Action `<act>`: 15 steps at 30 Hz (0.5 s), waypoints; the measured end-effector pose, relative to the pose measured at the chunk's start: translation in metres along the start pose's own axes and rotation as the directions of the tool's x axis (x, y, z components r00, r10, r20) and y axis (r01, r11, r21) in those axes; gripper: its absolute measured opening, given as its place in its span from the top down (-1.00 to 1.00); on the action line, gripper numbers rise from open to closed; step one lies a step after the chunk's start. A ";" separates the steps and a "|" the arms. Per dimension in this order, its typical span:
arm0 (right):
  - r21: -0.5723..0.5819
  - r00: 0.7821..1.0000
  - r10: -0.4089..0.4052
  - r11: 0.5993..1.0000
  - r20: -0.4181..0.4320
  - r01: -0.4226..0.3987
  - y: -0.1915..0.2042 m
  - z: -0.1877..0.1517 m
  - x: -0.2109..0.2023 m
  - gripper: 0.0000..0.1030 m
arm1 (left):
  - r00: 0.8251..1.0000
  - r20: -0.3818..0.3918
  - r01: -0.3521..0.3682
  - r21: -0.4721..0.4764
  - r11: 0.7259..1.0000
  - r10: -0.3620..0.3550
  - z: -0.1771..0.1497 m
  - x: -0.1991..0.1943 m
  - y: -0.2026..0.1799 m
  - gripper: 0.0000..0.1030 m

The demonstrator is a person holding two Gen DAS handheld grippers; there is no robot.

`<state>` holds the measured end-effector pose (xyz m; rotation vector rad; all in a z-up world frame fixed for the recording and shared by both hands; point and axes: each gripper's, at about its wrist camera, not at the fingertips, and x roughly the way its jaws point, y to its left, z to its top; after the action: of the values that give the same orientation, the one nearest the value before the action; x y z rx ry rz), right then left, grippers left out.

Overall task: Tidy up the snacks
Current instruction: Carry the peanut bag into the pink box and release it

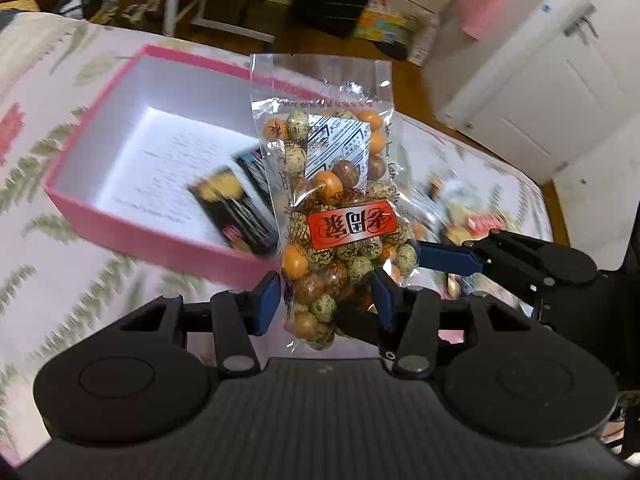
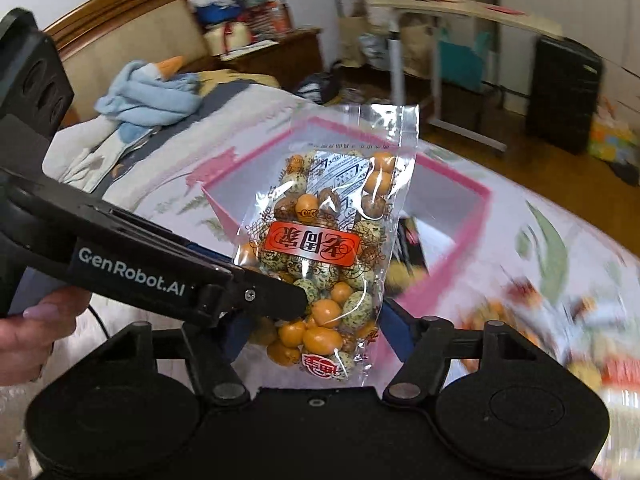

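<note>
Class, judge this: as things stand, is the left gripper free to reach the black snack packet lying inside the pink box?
Probably not yet: the left gripper is clamped on a clear bag of nuts, which hangs before the black snack packet in the pink box.

This is a home bedroom. A bed (image 2: pixel 560 240) with a floral cover lies under the tool, and a padded wooden headboard (image 2: pixel 132 28) stands beyond it to the left. A blue towel (image 2: pixel 148 100) lies bunched near the headboard. Farther ahead are a wood floor (image 1: pixel 404 76), white cupboard doors (image 1: pixel 540 92), a cluttered nightstand (image 2: pixel 280 52) and a narrow tabletop (image 2: pixel 460 14).
</note>
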<state>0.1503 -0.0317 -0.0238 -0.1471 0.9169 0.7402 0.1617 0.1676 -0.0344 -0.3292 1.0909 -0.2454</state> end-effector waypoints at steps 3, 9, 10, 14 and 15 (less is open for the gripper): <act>0.059 0.999 0.014 0.998 -0.029 -0.013 -0.009 0.027 0.028 -0.39 | 0.999 -0.045 -0.022 -0.009 1.000 0.021 0.036 0.015 0.024 0.06; 0.321 0.989 0.141 0.940 -0.051 -0.117 -0.043 0.045 0.092 -0.36 | 0.982 -0.149 -0.116 0.003 0.993 0.115 0.092 0.056 0.064 0.02; 0.363 0.985 0.167 0.921 -0.047 -0.139 -0.048 0.045 0.102 -0.36 | 0.977 -0.158 -0.141 0.020 0.990 0.142 0.098 0.062 0.069 0.02; 0.445 0.973 0.221 0.880 -0.070 -0.168 -0.052 0.045 0.141 -0.23 | 0.955 -0.184 -0.219 0.098 0.971 0.234 0.110 0.086 0.085 0.04; 0.446 0.972 0.218 0.881 -0.084 -0.159 -0.049 0.046 0.149 -0.23 | 0.950 -0.187 -0.234 0.112 0.966 0.252 0.110 0.091 0.088 0.04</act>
<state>0.2697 0.0280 -0.1183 0.2998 1.2157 0.6911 0.3030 0.2326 -0.0964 -0.0887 1.3027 -0.1071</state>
